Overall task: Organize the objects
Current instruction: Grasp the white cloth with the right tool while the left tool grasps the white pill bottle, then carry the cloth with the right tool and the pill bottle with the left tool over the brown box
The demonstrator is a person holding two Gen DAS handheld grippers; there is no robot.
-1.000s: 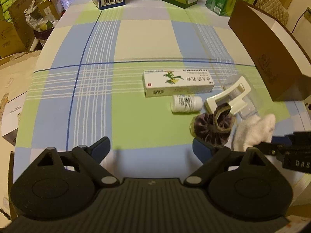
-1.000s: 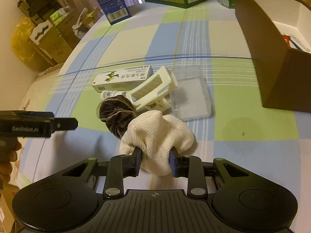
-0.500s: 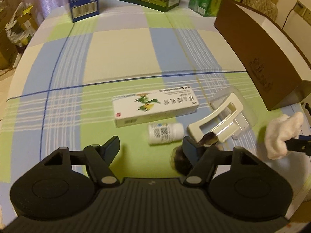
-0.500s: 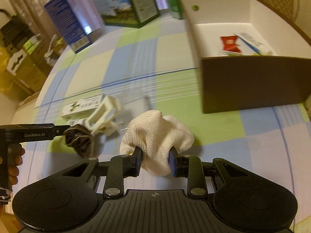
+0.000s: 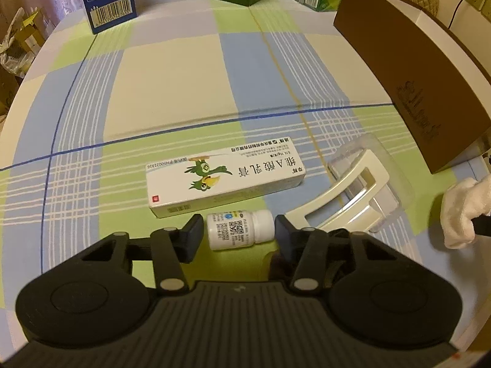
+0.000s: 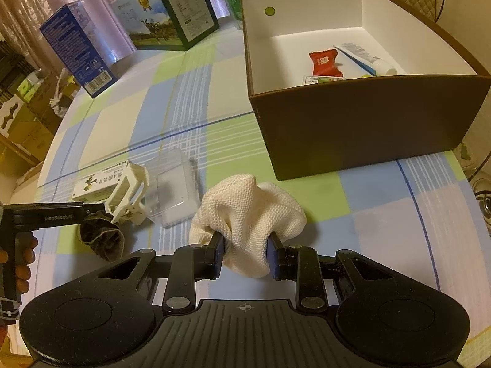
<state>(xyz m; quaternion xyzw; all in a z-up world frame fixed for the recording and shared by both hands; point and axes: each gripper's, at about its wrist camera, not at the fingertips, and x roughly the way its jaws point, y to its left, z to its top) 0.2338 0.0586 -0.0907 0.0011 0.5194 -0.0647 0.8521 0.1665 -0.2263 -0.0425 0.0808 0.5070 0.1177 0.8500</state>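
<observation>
Right gripper (image 6: 245, 256) clenched on white cloth (image 6: 248, 211), held just short of brown box (image 6: 368, 122) near wall. Left gripper (image 5: 238, 234) released, jaws straddling small white bottle (image 5: 240, 229), carton (image 5: 224, 178) just beyond. Bare checked tablecloth (image 5: 184, 76) open farther out.

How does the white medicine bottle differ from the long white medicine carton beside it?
The bottle is a short cylinder lying on its side; the carton is a long flat box. The bottle lies between the open left gripper fingers; the carton lies just beyond them. Both are white and rest on the checked tablecloth.
</observation>
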